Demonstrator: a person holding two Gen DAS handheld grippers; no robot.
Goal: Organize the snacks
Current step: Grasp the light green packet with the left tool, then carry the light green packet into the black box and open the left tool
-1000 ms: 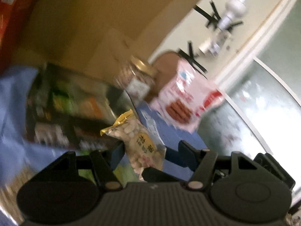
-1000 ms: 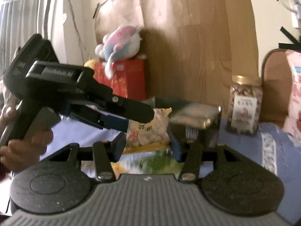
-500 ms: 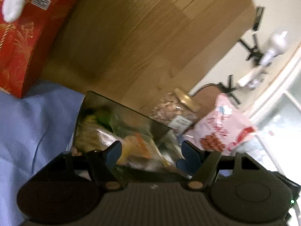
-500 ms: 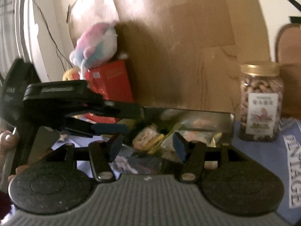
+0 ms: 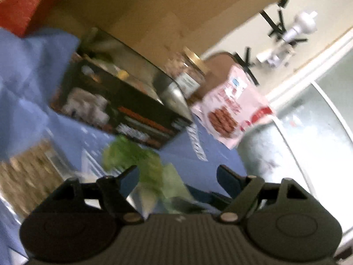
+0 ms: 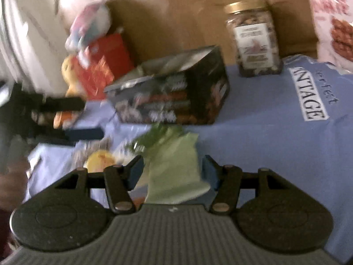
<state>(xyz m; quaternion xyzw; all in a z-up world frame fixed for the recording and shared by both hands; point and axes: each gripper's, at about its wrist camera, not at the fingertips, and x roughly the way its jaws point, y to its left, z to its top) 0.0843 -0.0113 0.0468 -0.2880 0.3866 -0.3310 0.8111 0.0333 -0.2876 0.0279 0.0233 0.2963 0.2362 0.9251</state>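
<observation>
The green snack packet (image 6: 174,167) lies on the blue cloth (image 6: 264,119), just near of the open tin box (image 6: 172,97). It sits between the fingers of my right gripper (image 6: 172,167); those fingers stand apart and I cannot tell whether they touch it. The packet is pale green at its near end and darker green at its far end; blur hides any print. In the left wrist view the same packet (image 5: 145,165) lies in the gap of my left gripper (image 5: 177,173), whose fingers are spread wide and hold nothing.

The tin box is dark with printed sides, its lid off, mixed snacks inside. To its right and farther away stands a glass jar (image 6: 253,37) with a gold lid, filled with nuts. A pink snack bag (image 6: 331,19) leans at the far right. To the left of the box are a red carton (image 6: 101,66) and a plush toy (image 6: 88,24). A yellow packet (image 6: 100,161) lies near left of the green one. A wooden board (image 6: 172,11) stands behind everything.
</observation>
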